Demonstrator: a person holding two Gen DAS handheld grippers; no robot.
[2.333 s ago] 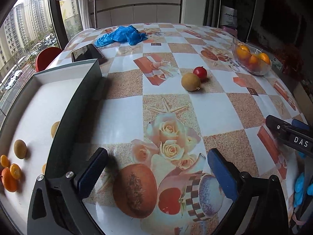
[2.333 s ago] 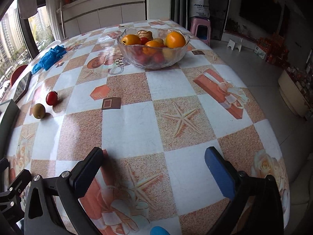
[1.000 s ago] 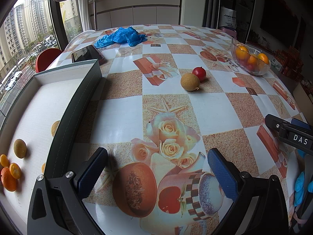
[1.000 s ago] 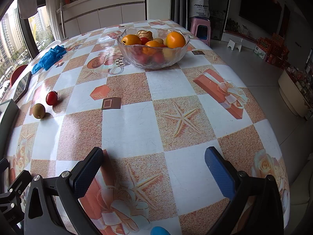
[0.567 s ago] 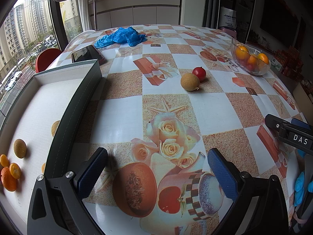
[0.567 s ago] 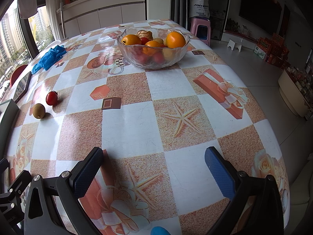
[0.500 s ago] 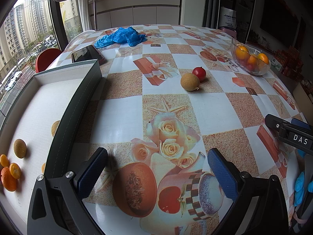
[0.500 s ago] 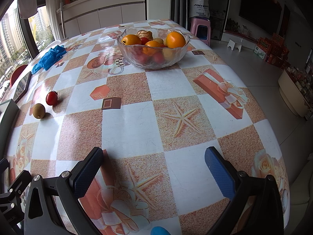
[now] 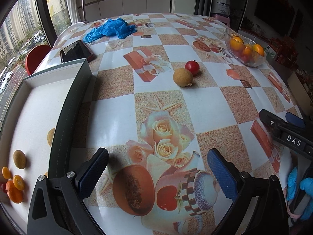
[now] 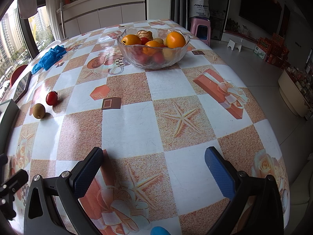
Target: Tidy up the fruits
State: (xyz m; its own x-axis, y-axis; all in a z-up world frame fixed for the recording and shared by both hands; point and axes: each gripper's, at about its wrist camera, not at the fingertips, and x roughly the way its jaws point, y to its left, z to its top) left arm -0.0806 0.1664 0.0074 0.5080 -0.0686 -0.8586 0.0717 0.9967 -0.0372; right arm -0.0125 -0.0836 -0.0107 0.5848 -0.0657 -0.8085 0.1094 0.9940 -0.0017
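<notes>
A brown kiwi [image 9: 183, 77] and a small red fruit [image 9: 192, 67] lie touching on the patterned tablecloth; they also show at the left of the right wrist view, the kiwi [image 10: 39, 110] and the red fruit [image 10: 51, 98]. A glass bowl [image 10: 135, 55] holds oranges and other fruit; it also shows in the left wrist view [image 9: 251, 61]. A white box with a dark wall [image 9: 72, 99] holds several small fruits, among them a kiwi [image 9: 19, 159] and an orange [image 9: 13, 192]. My left gripper [image 9: 157, 169] and right gripper [image 10: 153, 168] are open, empty, low over the table's near edge.
A blue plastic bag [image 9: 110, 30] and a dark tablet [image 9: 76, 51] lie at the far left of the table. The right gripper's body [image 9: 283, 133] shows at the right of the left wrist view. A pink stool [image 10: 200, 30] stands beyond the table.
</notes>
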